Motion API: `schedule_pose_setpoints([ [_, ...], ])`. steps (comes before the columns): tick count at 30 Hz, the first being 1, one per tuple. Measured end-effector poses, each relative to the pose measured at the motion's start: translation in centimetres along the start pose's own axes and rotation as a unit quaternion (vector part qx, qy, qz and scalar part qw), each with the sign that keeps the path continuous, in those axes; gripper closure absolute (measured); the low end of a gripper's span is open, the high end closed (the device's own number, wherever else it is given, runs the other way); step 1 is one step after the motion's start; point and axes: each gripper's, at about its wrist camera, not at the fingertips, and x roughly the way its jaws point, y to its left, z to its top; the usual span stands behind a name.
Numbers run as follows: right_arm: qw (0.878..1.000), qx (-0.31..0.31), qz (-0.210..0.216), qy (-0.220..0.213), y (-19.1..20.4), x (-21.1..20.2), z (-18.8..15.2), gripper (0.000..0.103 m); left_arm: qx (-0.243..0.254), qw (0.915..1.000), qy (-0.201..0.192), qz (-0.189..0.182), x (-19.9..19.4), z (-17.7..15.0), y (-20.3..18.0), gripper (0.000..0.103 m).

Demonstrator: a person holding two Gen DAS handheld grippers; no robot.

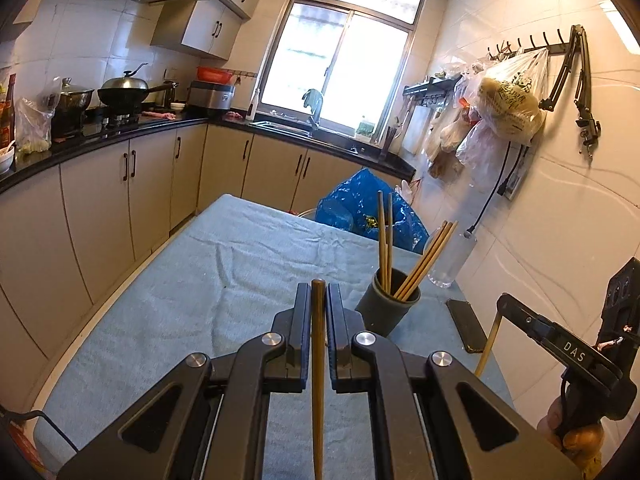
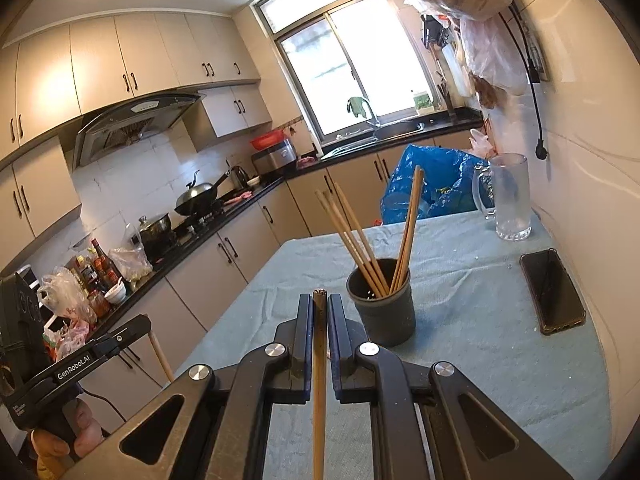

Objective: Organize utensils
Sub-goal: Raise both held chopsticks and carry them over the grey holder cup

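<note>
A dark grey cup stands on the table with several wooden chopsticks upright in it; it also shows in the right wrist view with its chopsticks. My left gripper is shut on one chopstick that lies along the fingers, held above the table just left of the cup. My right gripper is shut on another chopstick, just left of and before the cup. The right gripper shows at the right of the left view, its chopstick hanging down.
The table is covered by a light blue cloth. A black phone lies right of the cup, a glass mug beyond it by the tiled wall. A blue plastic bag sits behind the table. Counters and cabinets run along the left.
</note>
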Motion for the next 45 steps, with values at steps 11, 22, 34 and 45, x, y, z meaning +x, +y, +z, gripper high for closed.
schedule_pose_setpoints([
  [11, 1.0, 0.007, -0.012, -0.013, -0.8, 0.4, 1.5, 0.096, 0.012, 0.9997, -0.013, -0.017, 0.6, 1.4, -1.2, 0.097],
  [22, 0.999, 0.014, -0.022, -0.021, -1.8, 1.0, 2.8, 0.096, 0.028, 0.9985, -0.033, -0.033, 0.2, 3.3, -2.0, 0.097],
  [34, 0.998, 0.0, -0.033, -0.047, -1.5, 0.7, 5.0, 0.096, 0.05, 0.9968, -0.027, -0.057, 0.6, 5.3, -3.4, 0.097],
  [45, 0.994, -0.021, -0.053, -0.097, -0.8, 1.2, 10.1, 0.096, 0.092, 0.9896, -0.072, -0.084, 1.0, 10.7, -7.5, 0.097],
])
